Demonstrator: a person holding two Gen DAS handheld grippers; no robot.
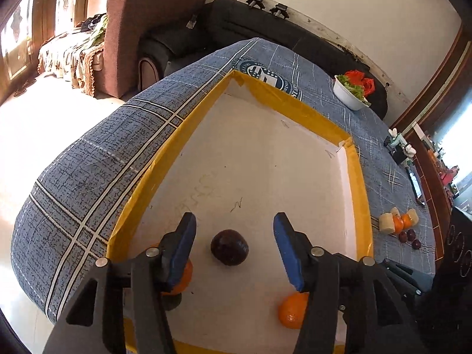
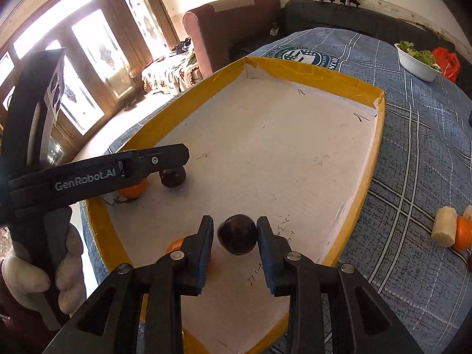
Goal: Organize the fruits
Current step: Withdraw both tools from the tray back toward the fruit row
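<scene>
A white tray with a yellow rim [image 1: 318, 115] [image 2: 380, 135] lies on the blue cloth. In the left wrist view my left gripper [image 1: 234, 225] is open above a dark plum [image 1: 229, 247] on the tray floor, with an orange [image 1: 181, 277] behind its left finger and another orange [image 1: 292, 309] under its right finger. In the right wrist view my right gripper [image 2: 235, 231] is shut on a second dark plum [image 2: 238, 234], held over the tray's near end. The left gripper's body [image 2: 124, 171] shows there above the first plum [image 2: 173, 178] and an orange [image 2: 134, 190].
Loose fruit lies on the cloth right of the tray: pale chunks, oranges and plums [image 1: 398, 224] [image 2: 451, 230]. A white bowl of greens [image 1: 351, 91] [image 2: 417, 59] and a red bag [image 2: 447, 60] stand at the far right. Sofas stand beyond the table.
</scene>
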